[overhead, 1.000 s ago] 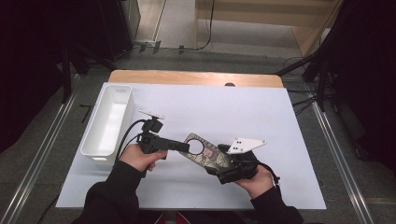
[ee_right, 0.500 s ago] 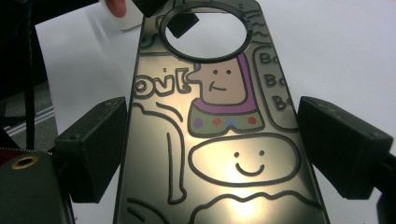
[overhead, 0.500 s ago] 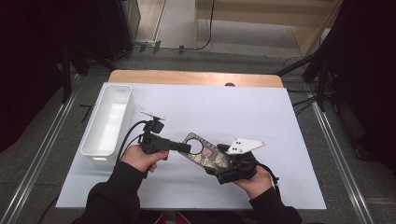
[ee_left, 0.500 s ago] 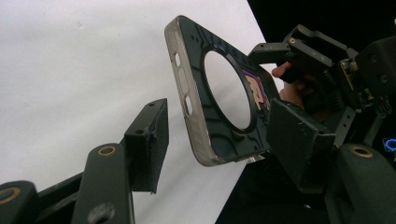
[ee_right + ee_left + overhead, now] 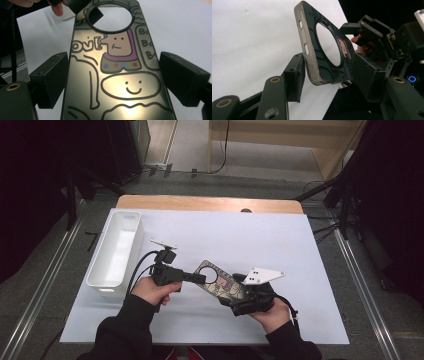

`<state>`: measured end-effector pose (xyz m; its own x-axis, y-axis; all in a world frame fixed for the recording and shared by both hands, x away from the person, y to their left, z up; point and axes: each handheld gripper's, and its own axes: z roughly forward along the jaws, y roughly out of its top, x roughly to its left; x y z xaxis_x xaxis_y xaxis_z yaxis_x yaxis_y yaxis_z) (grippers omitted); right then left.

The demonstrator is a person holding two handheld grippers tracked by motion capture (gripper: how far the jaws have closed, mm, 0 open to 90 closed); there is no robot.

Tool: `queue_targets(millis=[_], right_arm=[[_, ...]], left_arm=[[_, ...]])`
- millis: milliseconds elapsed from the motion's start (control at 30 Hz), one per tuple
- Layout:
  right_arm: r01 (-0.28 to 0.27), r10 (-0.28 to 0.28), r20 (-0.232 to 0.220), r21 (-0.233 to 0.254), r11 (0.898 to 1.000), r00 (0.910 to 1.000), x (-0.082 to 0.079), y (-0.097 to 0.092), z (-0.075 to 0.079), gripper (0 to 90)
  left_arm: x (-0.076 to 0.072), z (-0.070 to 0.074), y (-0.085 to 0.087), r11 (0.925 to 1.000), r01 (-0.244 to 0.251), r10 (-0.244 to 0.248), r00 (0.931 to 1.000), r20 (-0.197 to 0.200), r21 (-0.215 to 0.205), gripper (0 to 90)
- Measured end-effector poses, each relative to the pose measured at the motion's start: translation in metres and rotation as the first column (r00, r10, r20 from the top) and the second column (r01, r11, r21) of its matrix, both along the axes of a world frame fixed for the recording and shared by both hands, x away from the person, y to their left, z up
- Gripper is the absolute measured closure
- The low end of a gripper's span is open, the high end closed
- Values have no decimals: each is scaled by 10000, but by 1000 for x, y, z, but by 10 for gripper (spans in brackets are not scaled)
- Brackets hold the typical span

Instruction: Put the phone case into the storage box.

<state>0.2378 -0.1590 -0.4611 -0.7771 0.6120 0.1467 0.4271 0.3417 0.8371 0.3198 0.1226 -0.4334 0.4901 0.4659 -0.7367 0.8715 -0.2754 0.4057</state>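
Dark translucent phone case with cartoon print and round camera hole [image 5: 220,283] held above white table sheet [image 5: 300,250], long axis running left–right, hole end toward left gripper [image 5: 200,278]. Left jaws have just been closing around hole end, contact unclear; right gripper [image 5: 239,296] clamps the opposite end.

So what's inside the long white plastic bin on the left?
The long white plastic bin looks empty: bare white floor and inner walls, as far as the high view shows. Its near wall hides the strip just behind it.
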Motion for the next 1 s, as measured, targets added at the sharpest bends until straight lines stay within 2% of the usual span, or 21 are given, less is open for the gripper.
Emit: queue_targets(millis=[67, 467, 700, 1000], right_arm=[[0, 0, 9, 22, 10000, 10000, 0, 0, 0, 107], [3, -5, 94, 156, 9999, 10000, -1, 1, -1, 107], [36, -39, 150, 206, 9998, 9999, -1, 0, -1, 107], [32, -33, 64, 211, 9998, 10000, -1, 0, -2, 107]], left_arm=[[0, -1, 0, 9999, -26, 25, 10000, -85, -146, 446], [1, -2, 2, 9995, -102, 97, 9998, -174, -288, 520], [3, -5, 4, 9988, -162, 146, 9993, -353, -460, 561], [4, -6, 4, 9985, -231, 208, 9987, -457, -503, 593]])
